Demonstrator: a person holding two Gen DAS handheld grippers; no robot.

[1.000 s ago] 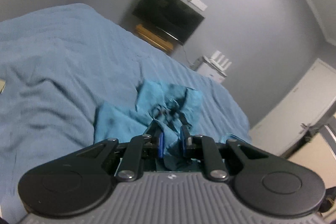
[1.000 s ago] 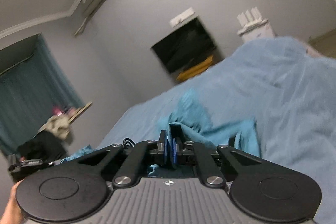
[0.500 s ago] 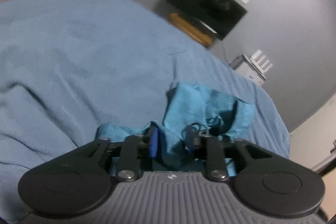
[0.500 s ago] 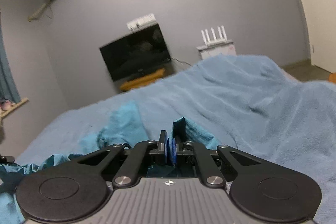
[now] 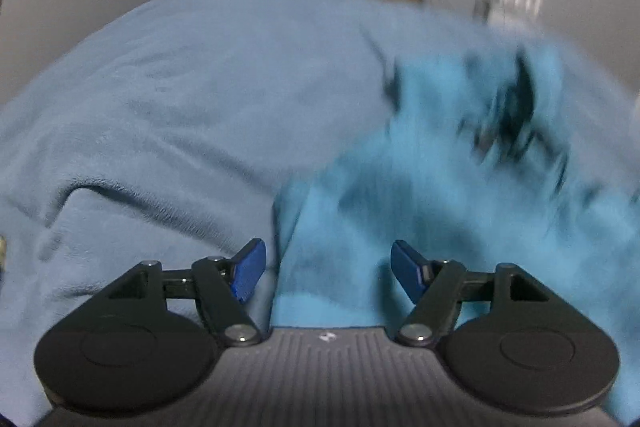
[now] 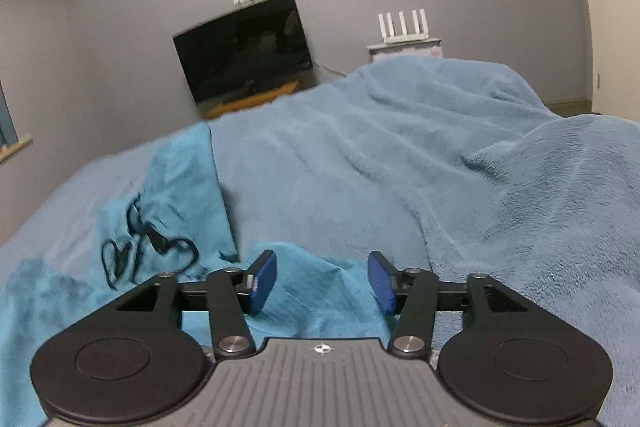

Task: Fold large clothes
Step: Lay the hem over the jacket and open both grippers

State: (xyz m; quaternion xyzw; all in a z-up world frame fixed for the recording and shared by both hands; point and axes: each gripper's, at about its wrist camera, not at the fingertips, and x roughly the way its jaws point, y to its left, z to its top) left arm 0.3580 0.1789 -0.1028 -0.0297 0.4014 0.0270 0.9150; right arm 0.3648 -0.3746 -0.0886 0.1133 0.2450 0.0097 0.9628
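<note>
A teal garment (image 5: 460, 195) with a black cord and black markings lies crumpled on the pale blue blanket (image 5: 168, 107) of a bed. In the left wrist view it fills the right side, blurred. My left gripper (image 5: 328, 273) hangs just above its near edge; its jaws are opening and the blue pads (image 5: 250, 269) stand apart from the cloth between them. In the right wrist view the garment (image 6: 168, 219) lies at the left, its black cord (image 6: 140, 251) in loops. My right gripper (image 6: 322, 281) is low over a fold; its jaws are opening, not pressing the cloth.
The blanket (image 6: 440, 167) rises in thick folds to the right. Behind the bed stand a dark television (image 6: 244, 47) on a wooden stand and a white router (image 6: 404, 27) on a small unit. A door frame is at the far right.
Both grippers held the teal cloth up a second ago. They have come down toward the bed and both have opened, letting the garment go; it lies on the blanket.
</note>
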